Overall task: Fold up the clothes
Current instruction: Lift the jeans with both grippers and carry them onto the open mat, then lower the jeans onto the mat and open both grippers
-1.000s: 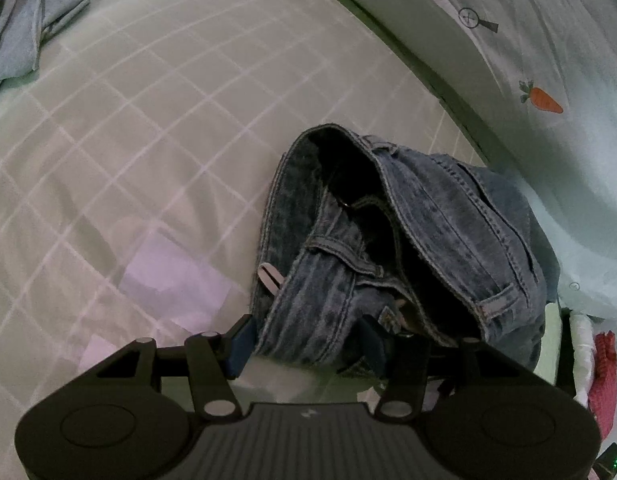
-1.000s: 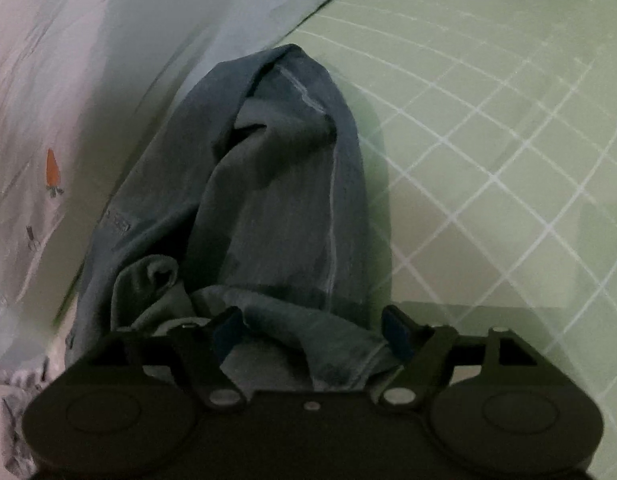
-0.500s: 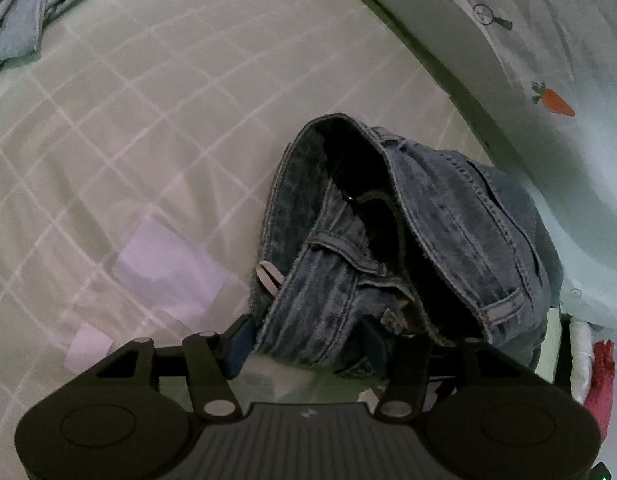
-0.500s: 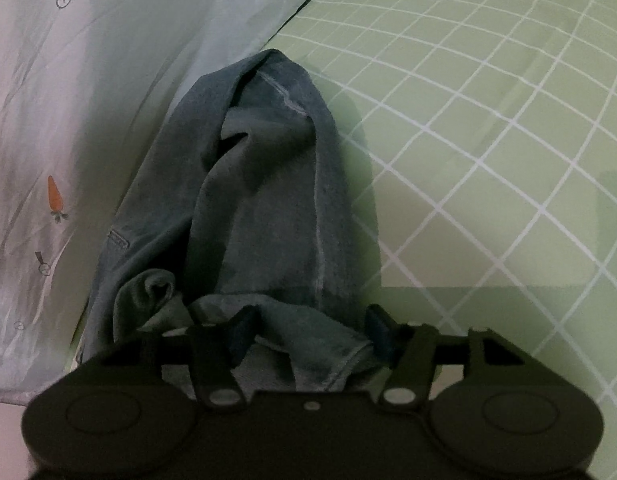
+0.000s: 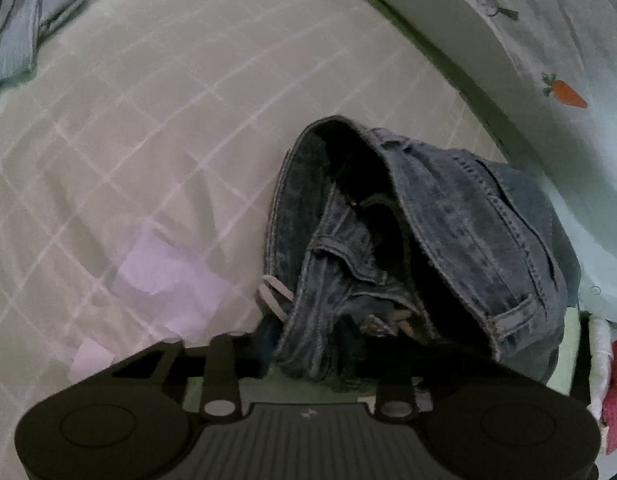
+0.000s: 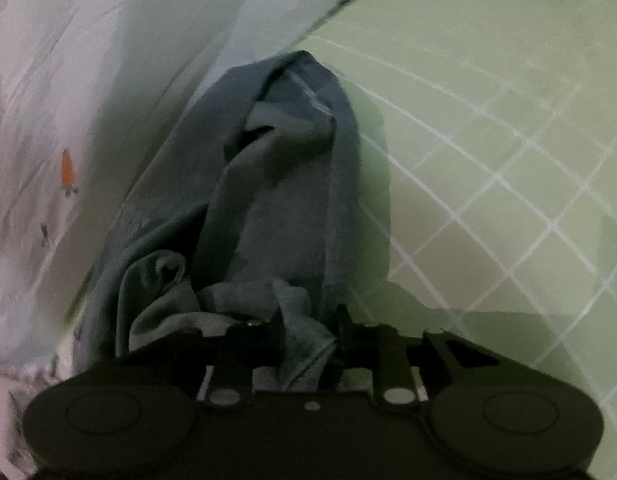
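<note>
You've got the jeans [image 5: 448, 240] pinched at both ends, bunched on the bed [image 5: 148, 120] w/ the green checked sheet. In the left wrist view they sit centre-right of the frame, waistband gaping open toward you, belt loops and a back pocket showing. Your left hand-held gripper [image 5: 312, 364] at bottom centre looks closed narrow on the waistband denim — the fingers are mostly buried in cloth, so that's a judgement, not a clean read.

In the right wrist view the jeans [image 6: 284, 200] run up the middle of the frame as a rumpled column, one leg end twisted near the top. Your right hand-held gripper [image 6: 308, 344] at bottom centre is clamped tight on a wad of hem cloth; the fingers sit close together w/ fabric squeezed between.

Progress: early, by the look of it. Nothing is folded yet — the legs are crumpled and twisted, the waistband is slack, no flat crease anywhere. Still to do: stretch the pair out flat, line the legs up, then fold.

The quilt [image 5: 548, 40] w/ carrot print crowds the upper right of the left view, just beside the jeans, so there's more open sheet toward the left. More grey clothes [image 5: 24, 20] lie in the upper left corner, well apart — prob. still waiting their turn.
</note>
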The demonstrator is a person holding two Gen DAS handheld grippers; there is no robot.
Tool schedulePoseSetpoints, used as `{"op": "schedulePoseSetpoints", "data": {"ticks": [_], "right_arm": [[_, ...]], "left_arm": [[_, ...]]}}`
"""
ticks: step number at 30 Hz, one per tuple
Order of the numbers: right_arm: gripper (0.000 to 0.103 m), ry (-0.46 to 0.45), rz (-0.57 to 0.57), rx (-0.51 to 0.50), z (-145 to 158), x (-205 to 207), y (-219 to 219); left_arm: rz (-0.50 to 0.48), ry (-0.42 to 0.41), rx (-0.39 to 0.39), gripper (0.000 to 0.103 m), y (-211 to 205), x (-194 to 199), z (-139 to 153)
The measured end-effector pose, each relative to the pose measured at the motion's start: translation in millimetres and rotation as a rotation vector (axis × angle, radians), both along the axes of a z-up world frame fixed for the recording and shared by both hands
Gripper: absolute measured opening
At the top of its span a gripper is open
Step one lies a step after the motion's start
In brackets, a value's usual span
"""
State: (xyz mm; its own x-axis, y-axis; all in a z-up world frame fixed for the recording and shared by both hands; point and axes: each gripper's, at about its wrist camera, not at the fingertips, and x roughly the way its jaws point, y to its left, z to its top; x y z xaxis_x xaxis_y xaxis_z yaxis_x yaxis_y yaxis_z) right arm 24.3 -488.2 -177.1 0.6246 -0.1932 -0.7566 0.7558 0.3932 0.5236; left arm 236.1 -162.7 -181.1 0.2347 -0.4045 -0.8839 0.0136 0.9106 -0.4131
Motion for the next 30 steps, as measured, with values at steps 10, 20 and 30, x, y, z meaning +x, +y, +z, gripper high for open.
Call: {"op": "schedulePoseSetpoints", "data": {"ticks": [10, 20, 30], "right_arm": [[0.018, -0.017, 0.032, -0.261, 54.9, -21.3, 22.6], [0.017, -0.062, -0.030, -0.814, 180.1, -67.1, 44.5], [0.017, -0.021, -0.168, -0.986, 227.2, -127.8, 4.0]], "left_arm": [[-0.011, -0.151, 0.036, 0.008, 6.7, -26.1, 34.3], [0.082, -0.253, 0.029, 0.008, 56.4, -43.0, 63.0], [0.232, -0.329, 0.106, 0.008, 123.6, -54.8, 82.3]]}}
